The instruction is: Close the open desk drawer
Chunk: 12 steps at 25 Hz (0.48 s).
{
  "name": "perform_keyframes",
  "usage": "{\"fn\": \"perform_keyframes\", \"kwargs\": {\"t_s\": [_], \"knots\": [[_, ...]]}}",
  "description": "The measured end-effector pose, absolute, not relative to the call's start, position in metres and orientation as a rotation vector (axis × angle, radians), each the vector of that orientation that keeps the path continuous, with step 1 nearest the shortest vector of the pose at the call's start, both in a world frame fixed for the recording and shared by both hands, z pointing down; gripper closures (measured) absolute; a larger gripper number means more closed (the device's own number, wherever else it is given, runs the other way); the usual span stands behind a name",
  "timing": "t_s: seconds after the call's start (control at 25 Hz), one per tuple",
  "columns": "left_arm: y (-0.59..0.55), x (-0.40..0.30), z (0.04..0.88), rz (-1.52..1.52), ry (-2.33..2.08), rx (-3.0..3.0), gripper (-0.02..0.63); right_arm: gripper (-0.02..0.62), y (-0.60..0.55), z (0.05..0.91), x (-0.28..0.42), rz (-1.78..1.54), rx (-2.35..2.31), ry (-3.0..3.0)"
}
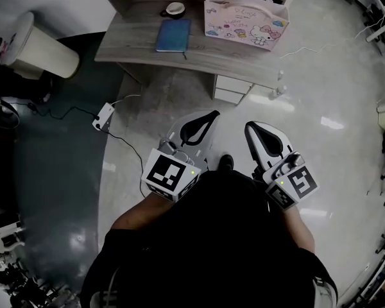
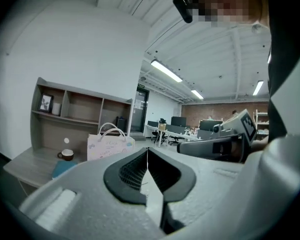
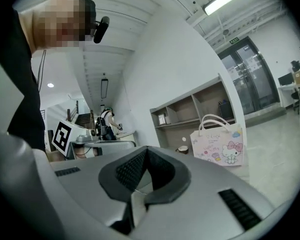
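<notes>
**Both grippers shut and empty, drawer well ahead**

The left gripper (image 2: 148, 156) has its jaws pressed together with nothing between them, and the right gripper (image 3: 146, 154) is the same, pads meeting and empty. In the head view both are held in front of the person's body over the pale floor (image 1: 321, 108), well apart from the furniture.

The drawer (image 1: 233, 86) belongs to a small white stack under the right part of the grey worktop (image 1: 128, 43). Its fronts stand a little forward of the worktop edge, but how far it is pulled out is hard to tell from above. On the worktop lie a blue notebook (image 1: 173, 35), a cup (image 1: 174, 9) and a pink cartoon bag (image 1: 245, 19), none of them in the way.

The drawer looks rigid and probably light, running on slides, so it needs a push and no grip. The closed jaws make a blunt tip for that. Pressing flat on the middle of the front should keep it from skewing, and a steady push would avoid a slam that rattles the cup.
</notes>
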<state>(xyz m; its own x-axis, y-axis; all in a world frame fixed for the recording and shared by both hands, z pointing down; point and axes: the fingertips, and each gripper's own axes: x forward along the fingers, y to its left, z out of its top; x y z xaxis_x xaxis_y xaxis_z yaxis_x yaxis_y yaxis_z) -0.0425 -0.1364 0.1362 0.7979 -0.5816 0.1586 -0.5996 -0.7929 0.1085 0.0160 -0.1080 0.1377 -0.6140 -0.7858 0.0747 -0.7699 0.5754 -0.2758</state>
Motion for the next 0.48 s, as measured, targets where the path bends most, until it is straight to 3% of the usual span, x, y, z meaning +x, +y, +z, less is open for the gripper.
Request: {"fn": "perform_keyframes", "kwargs": {"t_s": [0.48], "knots": [[-0.132, -0.021, 0.120, 0.192, -0.985, 2.854, 0.598, 0.584, -0.104, 0.120, 0.048, -0.373, -1.350, 2.727]]}}
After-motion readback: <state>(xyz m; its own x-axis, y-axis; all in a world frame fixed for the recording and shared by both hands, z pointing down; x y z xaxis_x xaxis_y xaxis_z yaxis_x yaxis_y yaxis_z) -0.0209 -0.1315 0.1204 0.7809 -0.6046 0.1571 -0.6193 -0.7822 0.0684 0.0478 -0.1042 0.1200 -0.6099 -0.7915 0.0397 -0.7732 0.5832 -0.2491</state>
